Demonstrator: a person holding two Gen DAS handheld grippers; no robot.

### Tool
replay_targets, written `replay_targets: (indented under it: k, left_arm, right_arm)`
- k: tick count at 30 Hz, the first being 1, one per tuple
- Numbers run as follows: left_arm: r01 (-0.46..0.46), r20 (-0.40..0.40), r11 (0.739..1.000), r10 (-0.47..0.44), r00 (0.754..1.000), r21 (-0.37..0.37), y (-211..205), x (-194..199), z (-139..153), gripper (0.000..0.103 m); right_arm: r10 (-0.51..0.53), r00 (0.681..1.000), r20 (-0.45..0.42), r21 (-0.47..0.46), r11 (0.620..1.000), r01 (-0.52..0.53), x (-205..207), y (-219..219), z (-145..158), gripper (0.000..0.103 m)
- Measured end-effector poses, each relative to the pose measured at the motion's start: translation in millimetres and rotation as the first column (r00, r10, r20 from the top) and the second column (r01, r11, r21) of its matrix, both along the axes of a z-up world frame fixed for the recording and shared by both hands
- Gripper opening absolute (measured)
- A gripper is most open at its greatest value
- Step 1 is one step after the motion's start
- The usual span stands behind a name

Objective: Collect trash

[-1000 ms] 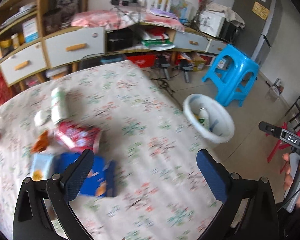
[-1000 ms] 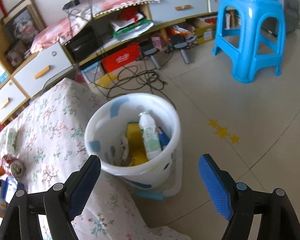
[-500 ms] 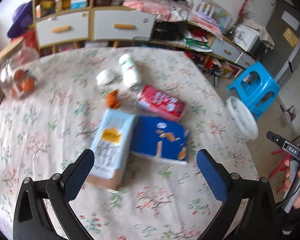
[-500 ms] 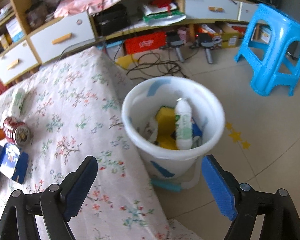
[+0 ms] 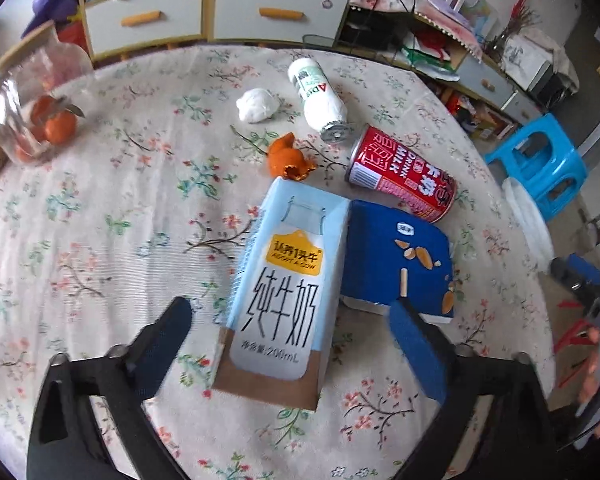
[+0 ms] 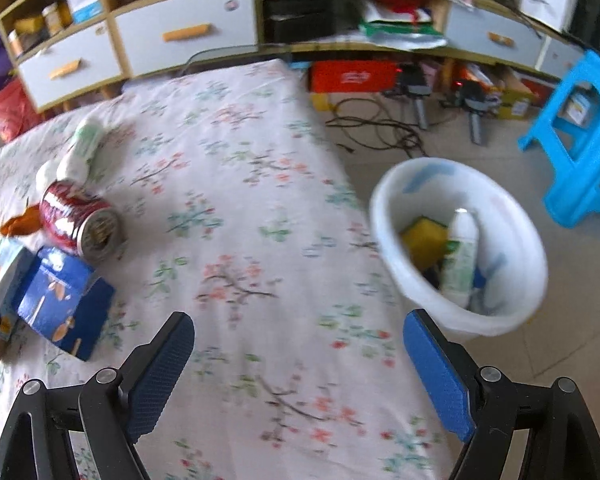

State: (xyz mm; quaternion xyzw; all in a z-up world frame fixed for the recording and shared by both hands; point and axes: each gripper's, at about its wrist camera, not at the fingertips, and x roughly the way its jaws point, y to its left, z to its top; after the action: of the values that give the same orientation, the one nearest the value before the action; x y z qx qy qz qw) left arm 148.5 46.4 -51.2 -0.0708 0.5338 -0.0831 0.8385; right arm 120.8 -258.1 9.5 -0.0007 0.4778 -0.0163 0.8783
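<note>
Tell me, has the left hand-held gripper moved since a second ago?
Yes. The left hand-held gripper swung away from the white bucket at the table edge, toward the trash pile; its open fingers now flank the milk carton.

A pale-blue milk carton (image 5: 278,300) lies flat, touching a dark-blue carton (image 5: 396,256) beside a red can (image 5: 402,174).
</note>
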Motion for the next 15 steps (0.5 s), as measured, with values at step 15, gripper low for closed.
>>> replay_targets:
  k: [15]
  left_arm:
    - [0.030,0.096,1.000,-0.029,0.995,-0.007,19.0,-26.6,28.7,0.059]
  right_arm:
    - [0.244,0.967,-0.069,0.085,0.968,-0.238,26.5,88.4,-32.0,0.089]
